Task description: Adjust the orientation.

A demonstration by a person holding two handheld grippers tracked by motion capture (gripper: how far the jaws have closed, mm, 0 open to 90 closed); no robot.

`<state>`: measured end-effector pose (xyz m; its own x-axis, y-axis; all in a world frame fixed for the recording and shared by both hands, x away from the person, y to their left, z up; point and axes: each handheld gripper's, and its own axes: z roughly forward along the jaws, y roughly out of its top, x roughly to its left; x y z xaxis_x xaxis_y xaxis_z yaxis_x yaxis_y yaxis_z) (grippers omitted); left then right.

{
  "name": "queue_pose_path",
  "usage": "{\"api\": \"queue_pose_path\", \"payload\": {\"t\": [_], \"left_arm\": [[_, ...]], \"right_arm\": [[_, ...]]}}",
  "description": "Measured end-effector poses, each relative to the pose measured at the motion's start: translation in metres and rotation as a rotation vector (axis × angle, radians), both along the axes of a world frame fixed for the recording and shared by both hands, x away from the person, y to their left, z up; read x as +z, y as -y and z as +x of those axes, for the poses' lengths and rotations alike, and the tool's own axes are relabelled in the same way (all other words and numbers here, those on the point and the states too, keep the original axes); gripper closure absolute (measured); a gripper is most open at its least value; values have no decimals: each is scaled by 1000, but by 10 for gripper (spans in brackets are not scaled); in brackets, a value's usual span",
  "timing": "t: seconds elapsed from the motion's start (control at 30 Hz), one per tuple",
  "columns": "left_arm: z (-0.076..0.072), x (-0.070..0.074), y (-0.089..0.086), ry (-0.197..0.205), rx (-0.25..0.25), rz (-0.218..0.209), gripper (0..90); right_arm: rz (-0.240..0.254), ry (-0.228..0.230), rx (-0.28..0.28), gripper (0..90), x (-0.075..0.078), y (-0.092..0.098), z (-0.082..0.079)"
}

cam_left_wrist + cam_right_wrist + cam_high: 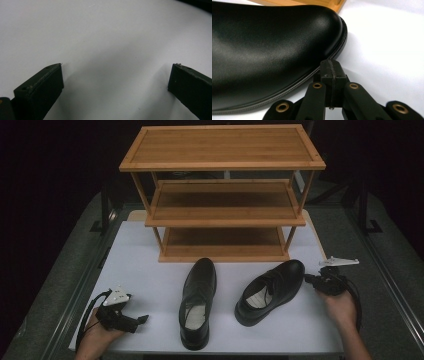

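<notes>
1. Nudging is the step I judge to be in hand: the right hand-held gripper (311, 280) has its jaws pressed together with nothing between them, and its tip sits at the toe of the right shoe (271, 290), at about 3 o'clock on the desk (150, 270).
2. Seen in the right gripper view, the closed tip (331, 72) meets the welt at the sole edge of that shoe (272, 47); it looks to be touching, though I cannot be sure of contact.
3. That shoe lies tilted, toe toward 1 o'clock and heel toward 7, just in front of the rack (222, 195).
4. The left shoe (198, 302) lies near the desk's middle, toe at 12 o'clock, close beside its partner but apart from it.
5. The left hand-held gripper (142, 319) rests at about 8 o'clock, well apart from both shoes; in its own view the jaws stand wide open over bare desk (112, 50), holding nothing.
6. The rack stands at 12 o'clock with three shelves, all bare as far as I can see.
7. Next, I judge, the toe needs pushing toward 9 o'clock until the right shoe lies parallel with the left.
8. After that a grip on a shoe calls for opened jaws set across its collar or heel, then a lift toward a shelf.
9. A closed tip may slip off the smooth, rounded leather, so the push should stay low at the sole.
</notes>
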<state>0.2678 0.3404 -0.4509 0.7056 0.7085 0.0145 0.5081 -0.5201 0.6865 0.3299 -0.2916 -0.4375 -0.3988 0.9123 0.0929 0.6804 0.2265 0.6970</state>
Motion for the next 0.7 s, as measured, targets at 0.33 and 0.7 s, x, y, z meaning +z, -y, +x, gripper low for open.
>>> {"api": "queue_pose_path", "payload": {"t": [0.33,0.7], "left_arm": [[0,0,0,-1,0,-1,0],[0,0,0,0,1,0,0]], "right_arm": [[0,3,20,899,-1,-15,21],[8,39,-3,899,5,-9,39]]}}
